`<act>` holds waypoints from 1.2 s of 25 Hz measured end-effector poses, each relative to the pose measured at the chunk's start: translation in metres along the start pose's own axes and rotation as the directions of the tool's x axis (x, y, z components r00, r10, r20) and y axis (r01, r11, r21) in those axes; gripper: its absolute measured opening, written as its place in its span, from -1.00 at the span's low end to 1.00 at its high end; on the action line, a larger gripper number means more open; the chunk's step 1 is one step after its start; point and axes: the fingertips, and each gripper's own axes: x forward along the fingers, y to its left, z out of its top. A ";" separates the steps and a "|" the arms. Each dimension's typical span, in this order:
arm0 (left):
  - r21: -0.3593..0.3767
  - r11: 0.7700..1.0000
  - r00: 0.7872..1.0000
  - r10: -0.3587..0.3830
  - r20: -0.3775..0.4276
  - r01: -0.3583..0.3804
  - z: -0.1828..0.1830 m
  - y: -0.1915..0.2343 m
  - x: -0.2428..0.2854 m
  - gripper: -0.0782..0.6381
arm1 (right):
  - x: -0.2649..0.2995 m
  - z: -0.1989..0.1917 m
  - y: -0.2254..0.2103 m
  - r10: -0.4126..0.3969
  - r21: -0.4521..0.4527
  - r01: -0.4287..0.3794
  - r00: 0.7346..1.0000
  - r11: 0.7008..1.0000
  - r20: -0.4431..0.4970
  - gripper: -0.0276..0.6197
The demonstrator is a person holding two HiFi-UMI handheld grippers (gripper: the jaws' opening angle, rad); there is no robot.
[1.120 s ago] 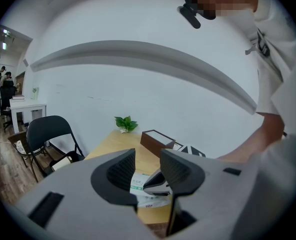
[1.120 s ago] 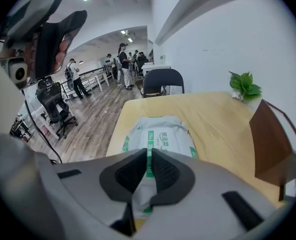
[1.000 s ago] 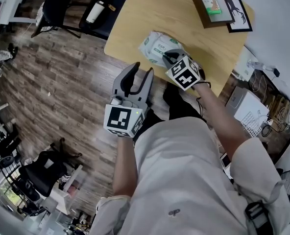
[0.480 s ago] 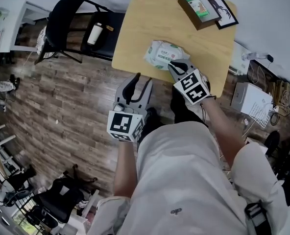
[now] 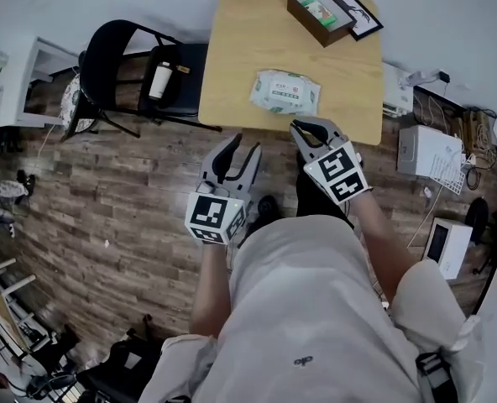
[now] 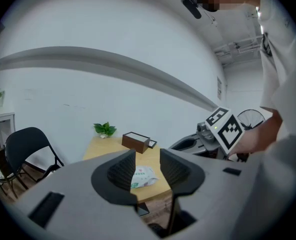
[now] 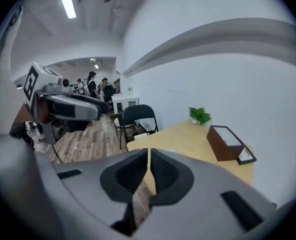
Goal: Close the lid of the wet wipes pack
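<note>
The wet wipes pack (image 5: 285, 91) lies flat on the wooden table (image 5: 240, 49) near its front edge, long axis running 9 to 3 o'clock, printed face up. Its lid is too small to make out. At 6 o'clock of it, over plank floor (image 5: 106, 183), the left gripper (image 5: 244, 143) gapes wide and empty. The right gripper (image 5: 310, 129) has just been closing to a slit, with nothing between its jaws. A black chair (image 5: 114, 57) stands at the table's 9 o'clock, and the table's far edge is cut off.

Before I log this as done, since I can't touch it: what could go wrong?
The wet wipes pack shows too small to confirm its lid is snapped flat; it could spring open. The pack lies loose on the table, so another press might slide it toward the front edge.
</note>
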 end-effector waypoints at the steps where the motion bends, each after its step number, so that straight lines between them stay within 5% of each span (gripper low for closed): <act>1: 0.007 1.000 1.000 -0.016 0.000 0.016 0.000 -0.002 -0.005 -0.36 | -0.007 0.003 0.006 -0.017 0.009 0.017 1.000 1.000 0.013 -0.87; 17: 0.066 0.977 0.979 -0.204 -0.007 0.204 0.008 -0.033 -0.051 -0.39 | -0.095 0.033 0.061 -0.208 0.129 0.190 0.966 0.973 0.152 -0.91; 30: 0.093 0.962 0.966 -0.257 -0.009 0.257 0.017 -0.059 -0.059 -0.61 | -0.125 0.035 0.072 -0.233 0.176 0.200 0.953 0.964 0.191 -0.91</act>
